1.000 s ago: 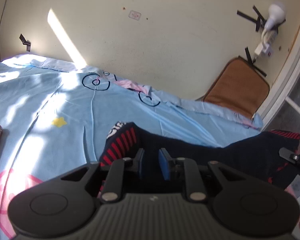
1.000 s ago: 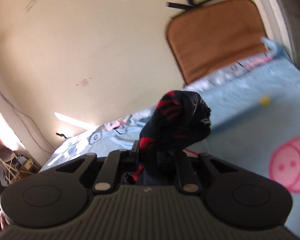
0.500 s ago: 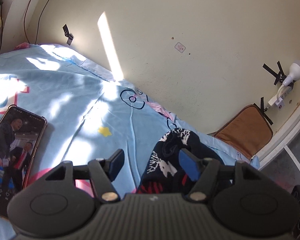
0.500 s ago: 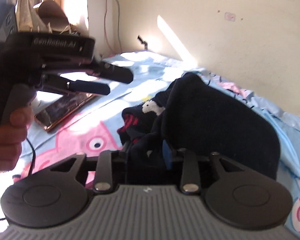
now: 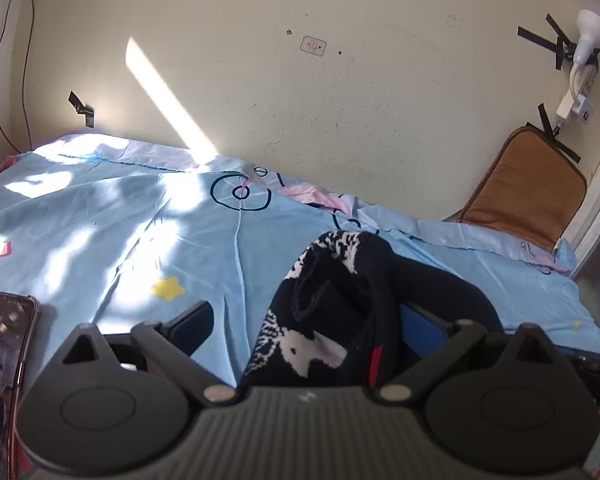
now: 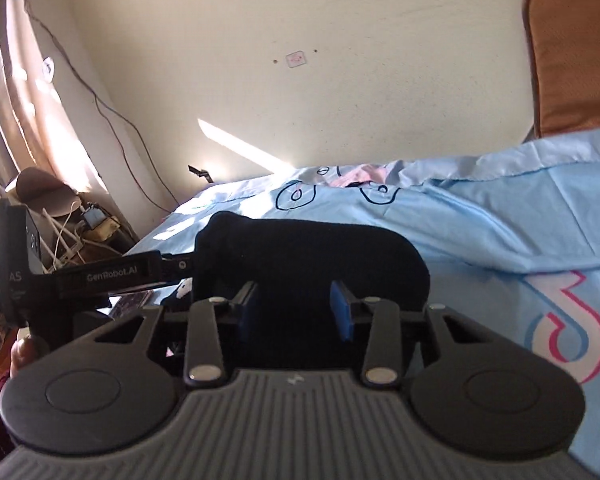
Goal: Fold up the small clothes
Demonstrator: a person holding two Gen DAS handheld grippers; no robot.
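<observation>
Left wrist view, nearest first: the left tool (image 5: 306, 322) stands spread wide, its jaws having just been opening, and the dark garment (image 5: 356, 312) lies between the fingers without being pinched. The left finger is well clear of the cloth over bare sheet; the blue pad of the right finger sits just beside or against the bundle's flank, which of the two I cannot tell. The garment is a navy knit piece with white pattern and a flash of red, bunched into a rounded heap on the blue bed sheet (image 5: 140, 240) and not a flat, squared fold. A phone (image 5: 4, 344) lies on the sheet at the left edge, apart from the cloth.

From the right wrist view, the right tool (image 6: 296, 310) is partly open, its jaws having just been closing a little. The same garment (image 6: 312, 256) fills the gap between the blue pads, but the shadowed gap hides whether they press on it, so I judge it unsettled whether this side grips. The left tool (image 6: 112, 274) reaches in from the left, touching the heap's near end.

As a judgement, one doubling-over looks done and released on the left. Flattening, tidying the edges and perhaps a further fold look left to do.

Farthest back, a brown cushion (image 5: 524, 188) leans against the cream wall (image 5: 340, 100).
</observation>
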